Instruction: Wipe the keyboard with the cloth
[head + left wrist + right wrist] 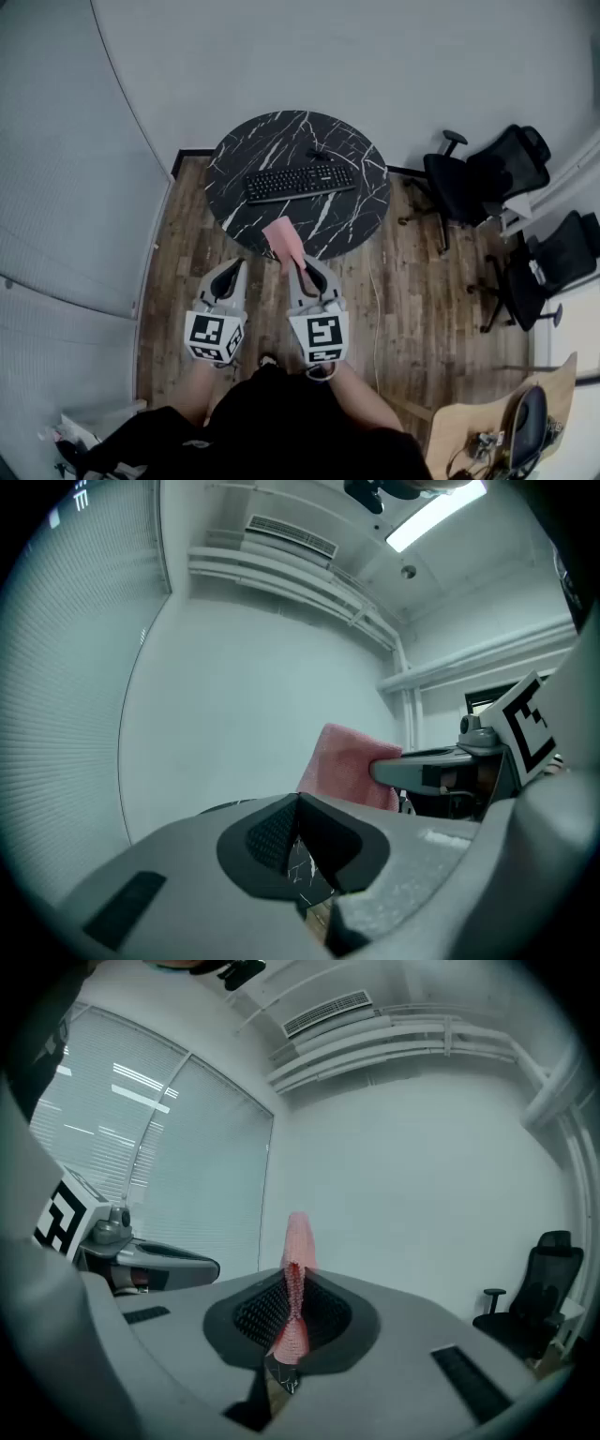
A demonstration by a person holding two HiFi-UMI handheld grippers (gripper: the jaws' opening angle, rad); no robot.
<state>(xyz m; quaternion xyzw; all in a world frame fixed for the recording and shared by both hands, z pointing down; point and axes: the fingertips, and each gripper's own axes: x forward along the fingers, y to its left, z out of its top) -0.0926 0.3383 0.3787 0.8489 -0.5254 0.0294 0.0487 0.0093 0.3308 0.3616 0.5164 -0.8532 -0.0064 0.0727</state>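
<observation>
A black keyboard (300, 181) lies across the middle of a round black marble table (356, 202). My right gripper (302, 266) is shut on a pink cloth (284, 242), which hangs over the table's near edge, short of the keyboard. In the right gripper view the cloth (298, 1241) stands up pinched between the pads of the right gripper (292, 1312). My left gripper (236, 266) is beside it, to the left, shut and holding nothing. The left gripper view shows its jaws (298, 841) closed, with the cloth (342, 761) off to the right.
A small dark object (319, 155) sits on the table behind the keyboard. Two black office chairs (478, 178) (553, 262) stand to the right on the wooden floor (412, 281). A wooden desk corner (469, 427) is at the lower right. Walls close in behind and left.
</observation>
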